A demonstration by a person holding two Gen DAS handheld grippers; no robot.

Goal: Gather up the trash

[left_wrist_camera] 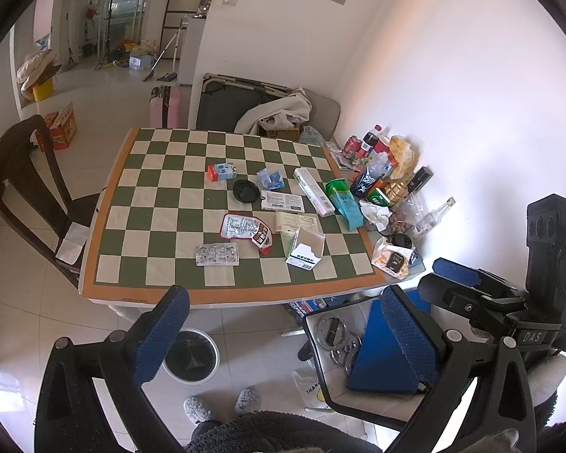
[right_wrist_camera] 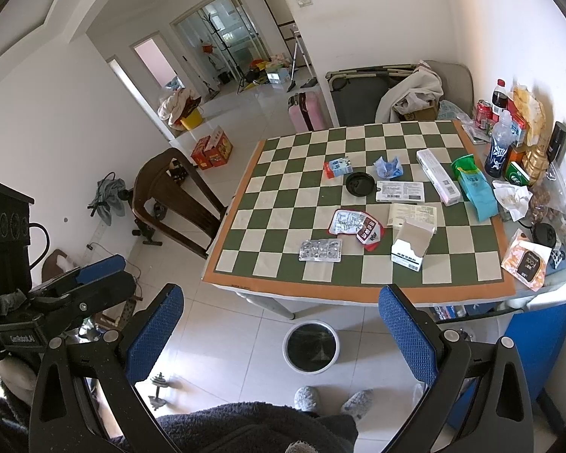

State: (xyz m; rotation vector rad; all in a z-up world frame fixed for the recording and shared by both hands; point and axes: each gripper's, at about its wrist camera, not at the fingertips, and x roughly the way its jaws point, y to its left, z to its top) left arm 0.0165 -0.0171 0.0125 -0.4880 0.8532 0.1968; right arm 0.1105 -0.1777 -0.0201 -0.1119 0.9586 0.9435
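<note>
Green-and-cream checks cover the table (left_wrist_camera: 162, 204), bordered in orange, and in the left wrist view its near edge runs just beyond the left gripper (left_wrist_camera: 283, 324), whose blue pads are spread wide with nothing between them. Below that edge, at about 7 o'clock from the gripper, the round white trash bin (left_wrist_camera: 191, 355) stands on pale floor tiles, with bare tiles around it. A dark wooden chair (left_wrist_camera: 26, 188) stands at the table's 9 o'clock side. The litter sits mid-table: a blister pack (left_wrist_camera: 217, 254), a red-edged wrapper (left_wrist_camera: 245, 228), an open white carton (left_wrist_camera: 305, 250), a black lid (left_wrist_camera: 246, 190).

From the right wrist view, the right gripper (right_wrist_camera: 281, 330) is likewise spread and empty, short of the table's near edge. The bin (right_wrist_camera: 311, 346) lies between its fingers on the floor below. The blister pack (right_wrist_camera: 320, 250) lies nearest at 12 o'clock, the carton (right_wrist_camera: 411, 244) at 1 o'clock; bottles and bags (right_wrist_camera: 509, 158) crowd the 2 o'clock edge.
</note>
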